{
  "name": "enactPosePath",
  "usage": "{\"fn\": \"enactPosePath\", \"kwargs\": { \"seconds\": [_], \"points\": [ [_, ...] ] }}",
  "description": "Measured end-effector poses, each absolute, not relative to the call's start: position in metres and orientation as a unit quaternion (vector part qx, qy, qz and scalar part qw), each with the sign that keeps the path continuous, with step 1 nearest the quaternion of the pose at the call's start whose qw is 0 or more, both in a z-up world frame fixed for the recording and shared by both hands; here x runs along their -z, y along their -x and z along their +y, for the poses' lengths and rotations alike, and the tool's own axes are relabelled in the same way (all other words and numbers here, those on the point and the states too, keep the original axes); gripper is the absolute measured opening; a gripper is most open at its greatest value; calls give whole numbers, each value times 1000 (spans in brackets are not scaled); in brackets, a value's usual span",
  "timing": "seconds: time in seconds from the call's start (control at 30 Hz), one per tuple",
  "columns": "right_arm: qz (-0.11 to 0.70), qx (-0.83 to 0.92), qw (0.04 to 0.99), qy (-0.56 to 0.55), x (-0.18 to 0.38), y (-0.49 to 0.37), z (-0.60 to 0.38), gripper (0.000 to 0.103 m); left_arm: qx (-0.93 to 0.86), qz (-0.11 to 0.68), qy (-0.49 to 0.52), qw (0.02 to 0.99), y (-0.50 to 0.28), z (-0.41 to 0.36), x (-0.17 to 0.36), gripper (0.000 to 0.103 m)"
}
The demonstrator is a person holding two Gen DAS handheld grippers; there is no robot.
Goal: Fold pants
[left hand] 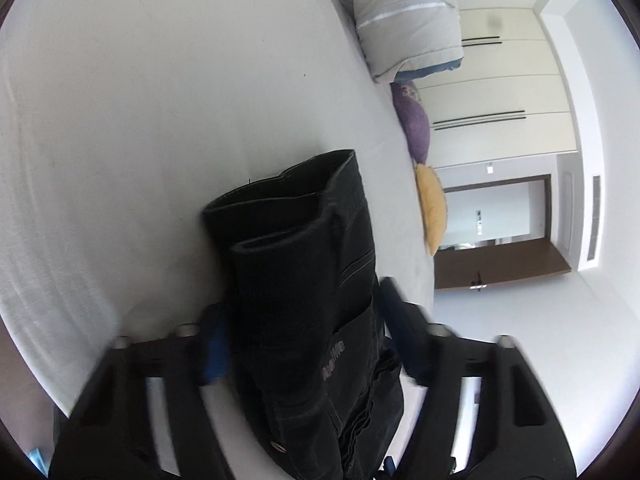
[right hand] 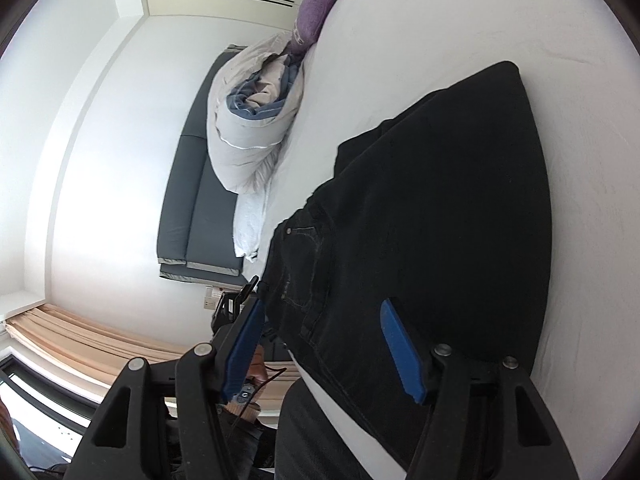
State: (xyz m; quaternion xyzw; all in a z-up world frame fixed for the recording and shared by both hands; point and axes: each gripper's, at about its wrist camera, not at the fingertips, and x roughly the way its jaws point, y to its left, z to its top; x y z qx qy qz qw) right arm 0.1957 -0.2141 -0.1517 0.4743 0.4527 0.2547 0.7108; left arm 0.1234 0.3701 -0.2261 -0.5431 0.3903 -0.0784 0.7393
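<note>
The black pants [left hand: 304, 280] lie folded on the white bed sheet [left hand: 160, 120]. In the left wrist view my left gripper [left hand: 300, 320] has its blue-padded fingers [left hand: 214, 352] wide on either side of the waist end of the pants, apart from the cloth, with the leg hems at the far end. In the right wrist view the pants [right hand: 420, 208] spread across the bed [right hand: 440, 20]. My right gripper [right hand: 324, 316] is open, and its blue fingers [right hand: 400, 344] straddle the waistband and pocket area at the bed's near edge.
A rolled grey duvet [left hand: 408, 16] lies at the bed's far side, with a purple cushion [left hand: 416, 120] and a yellow cushion [left hand: 432, 208] beside it. Wardrobe doors [left hand: 500, 92] and a doorway [left hand: 496, 216] stand beyond. A dark headboard [right hand: 200, 184] and curtains [right hand: 92, 340] show in the right wrist view.
</note>
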Motion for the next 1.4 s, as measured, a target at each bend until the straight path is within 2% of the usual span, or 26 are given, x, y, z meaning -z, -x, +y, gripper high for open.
{"fn": "enactPosePath", "kwargs": {
  "seconds": [0.03, 0.1, 0.2, 0.27, 0.47, 0.57, 0.67, 0.73, 0.83, 0.93, 1.1, 1.23, 1.4],
  "points": [
    [461, -250, 712, -468, 154, -197, -213, 63, 77, 396, 543, 737, -126, 368, 228, 33],
    [473, -242, 714, -456, 156, -199, -210, 61, 73, 396, 550, 732, -128, 368, 232, 32],
    [492, -229, 720, -432, 161, -200, -204, 53, 65, 394, 553, 732, -126, 367, 231, 27],
    [502, -220, 724, -420, 163, -201, -202, 50, 61, 392, 544, 739, -126, 364, 225, 20],
    [510, -202, 731, -407, 168, -202, -196, 48, 53, 394, 445, 802, -130, 333, 173, 14],
    [506, -203, 733, -406, 168, -201, -195, 49, 72, 386, 357, 848, -132, 292, 130, 14],
    [500, -209, 726, -424, 168, -202, -197, 57, 115, 379, 205, 895, -126, 213, 87, 13],
    [496, -209, 718, -442, 165, -204, -200, 68, 153, 367, 98, 912, -110, 150, 73, 14],
    [480, -208, 722, -453, 151, -206, -205, 80, 202, 355, -41, 912, -74, 66, 83, 14],
    [472, -220, 725, -451, 139, -211, -210, 81, 237, 364, -126, 892, -41, 14, 112, 14],
    [466, -234, 716, -464, 132, -215, -220, 86, 247, 368, -197, 874, -11, -27, 140, 14],
    [507, -203, 701, -459, 142, -216, -221, 88, 224, 339, -226, 886, -5, -36, 133, 14],
    [494, -218, 676, -502, 147, -217, -222, 88, 219, 297, -287, 884, 12, -52, 133, 14]
  ]
}}
